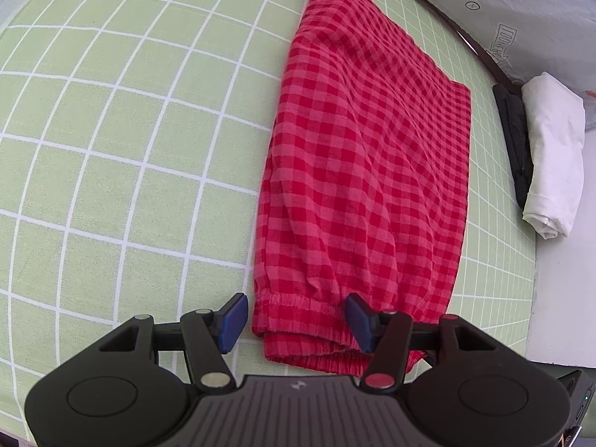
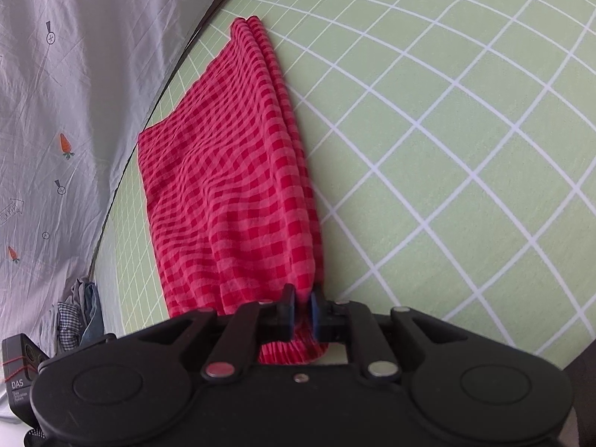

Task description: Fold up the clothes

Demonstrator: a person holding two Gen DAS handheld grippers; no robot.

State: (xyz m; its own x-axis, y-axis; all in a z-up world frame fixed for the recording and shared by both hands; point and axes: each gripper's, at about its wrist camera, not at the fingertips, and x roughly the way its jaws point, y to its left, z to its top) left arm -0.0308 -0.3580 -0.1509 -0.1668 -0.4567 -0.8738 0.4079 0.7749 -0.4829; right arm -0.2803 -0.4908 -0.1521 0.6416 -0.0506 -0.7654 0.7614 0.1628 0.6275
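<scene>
Red and pink checked trousers (image 1: 357, 171) lie folded lengthwise on a green sheet with a white grid (image 1: 111, 149). Their elastic waistband (image 1: 298, 305) is at the near end. My left gripper (image 1: 298, 320) is open, its blue pads on either side of the waistband and not pressing it. In the right wrist view the same trousers (image 2: 231, 193) stretch away from me. My right gripper (image 2: 302, 311) is shut on the waistband corner at the garment's right edge, with the cloth pinched between the pads.
A folded white garment (image 1: 555, 156) and a dark one (image 1: 516, 141) lie at the sheet's right edge. A grey printed bedsheet (image 2: 56, 111) runs along the left in the right wrist view, with a pile of clothes (image 2: 80, 316) and a black device (image 2: 18, 368) near it.
</scene>
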